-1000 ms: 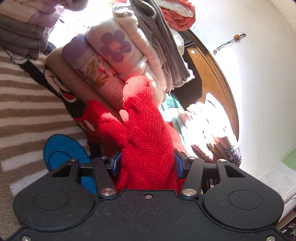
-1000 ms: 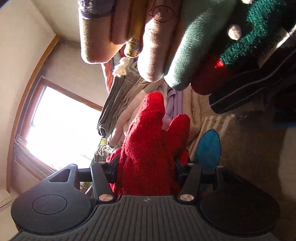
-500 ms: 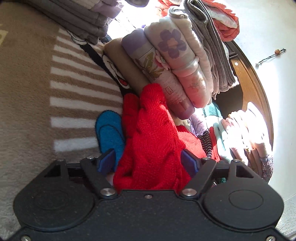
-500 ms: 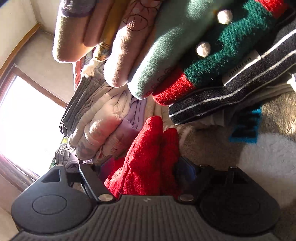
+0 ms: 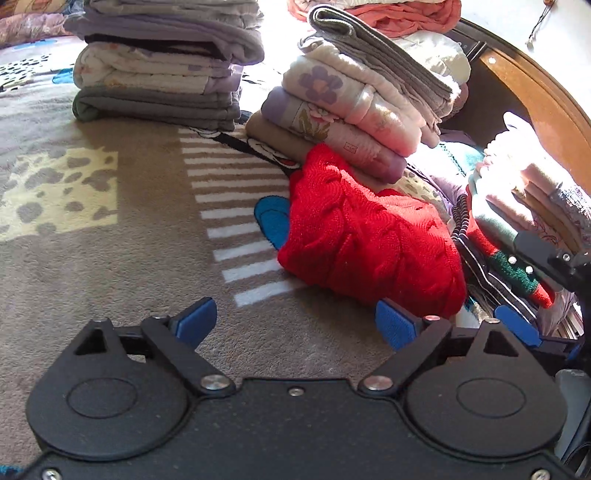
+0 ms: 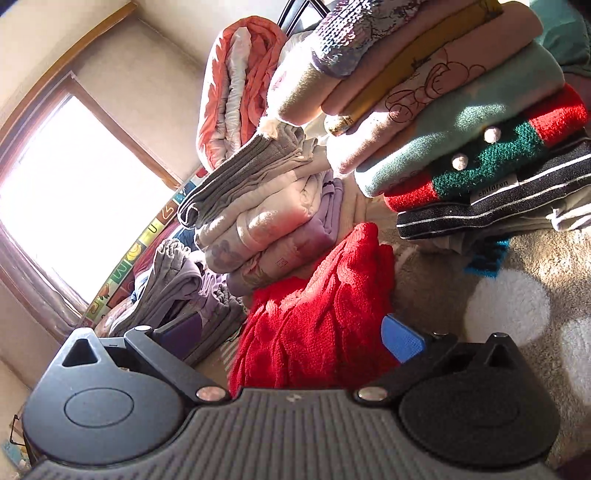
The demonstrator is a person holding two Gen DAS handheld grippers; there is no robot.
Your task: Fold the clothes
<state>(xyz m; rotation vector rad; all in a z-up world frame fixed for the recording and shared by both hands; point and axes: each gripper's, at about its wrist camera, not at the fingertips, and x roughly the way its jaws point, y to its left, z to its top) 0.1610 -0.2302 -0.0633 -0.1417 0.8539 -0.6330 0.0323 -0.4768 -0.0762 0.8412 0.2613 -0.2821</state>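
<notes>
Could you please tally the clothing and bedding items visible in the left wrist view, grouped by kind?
Folded stacks: 3 (grey-topped stack, floral stack, striped-bottom stack)
Red sweater: 1
Coral bundle: 1
Total: 5

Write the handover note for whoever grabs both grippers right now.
Left gripper: open, nothing between its jaws, which have just been opening.
Right gripper: open; jaws have just been opening, pads clear of the knit.
Folded red cable-knit sweater: lies on the patterned beige carpet, against the stack of folded floral and grey clothes.
Done: sweater folded and placed.
Left: fetch the next unfolded garment; none is visible here.
</notes>
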